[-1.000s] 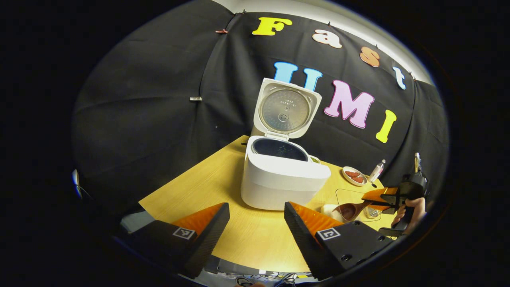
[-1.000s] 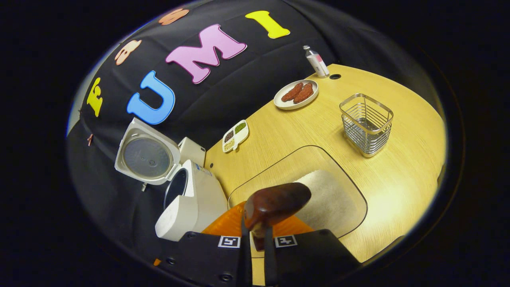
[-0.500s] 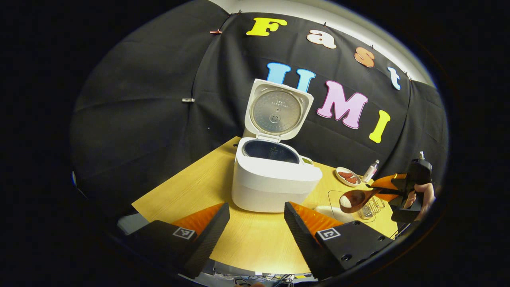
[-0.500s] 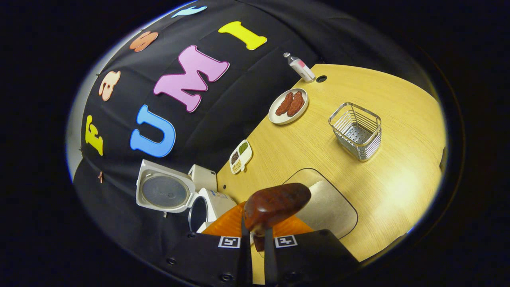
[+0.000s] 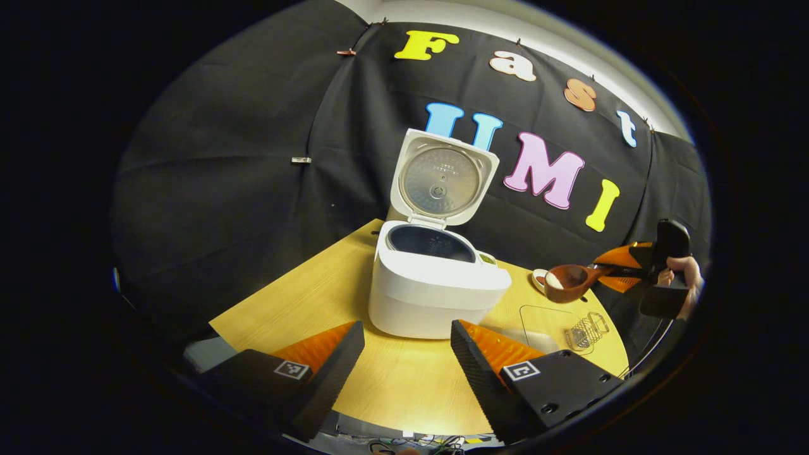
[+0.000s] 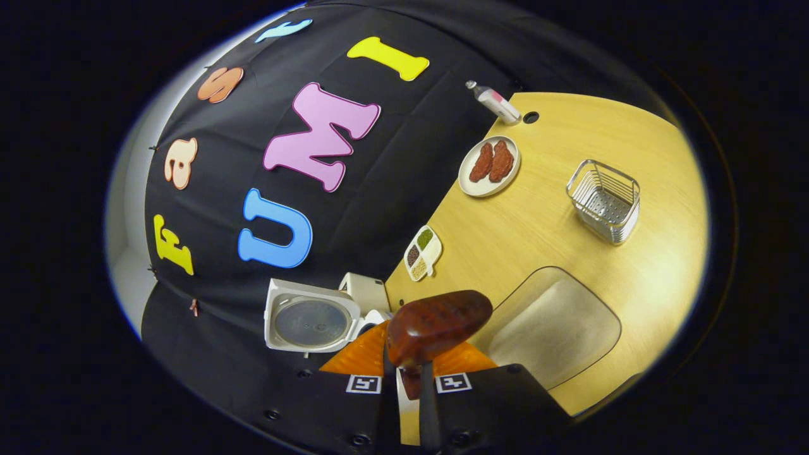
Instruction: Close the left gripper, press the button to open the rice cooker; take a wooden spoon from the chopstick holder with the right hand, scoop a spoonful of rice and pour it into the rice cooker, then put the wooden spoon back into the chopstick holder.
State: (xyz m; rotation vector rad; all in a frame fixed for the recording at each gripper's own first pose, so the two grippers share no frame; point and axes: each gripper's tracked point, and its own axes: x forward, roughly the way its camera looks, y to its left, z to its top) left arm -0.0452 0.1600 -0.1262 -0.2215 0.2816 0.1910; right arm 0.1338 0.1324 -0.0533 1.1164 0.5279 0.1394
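The white rice cooker (image 5: 436, 291) stands on the wooden table with its lid (image 5: 442, 180) raised and its dark pot showing. My left gripper (image 5: 404, 351) hangs open in front of it with nothing between its fingers. To the right, my right gripper (image 5: 603, 270) is shut on the handle of the wooden spoon (image 5: 567, 282), which carries a little white rice and floats above the table, level with the cooker's rim. In the right gripper view the spoon's bowl (image 6: 436, 323) sits just ahead of the right gripper (image 6: 404, 379), with the cooker's lid (image 6: 310, 322) low on the left.
A clear tray of rice (image 6: 553, 325) lies under the spoon. The wire chopstick holder (image 6: 605, 201) stands beyond it, with nothing in it. A plate of brown food (image 6: 488, 165), a small bottle (image 6: 496, 104) and a divided dish (image 6: 422, 253) line the table's far edge by the wall.
My right gripper has lifted the spoon, now carrying rice, out of the tray and up to about cooker-rim height. The left gripper has hardly moved.
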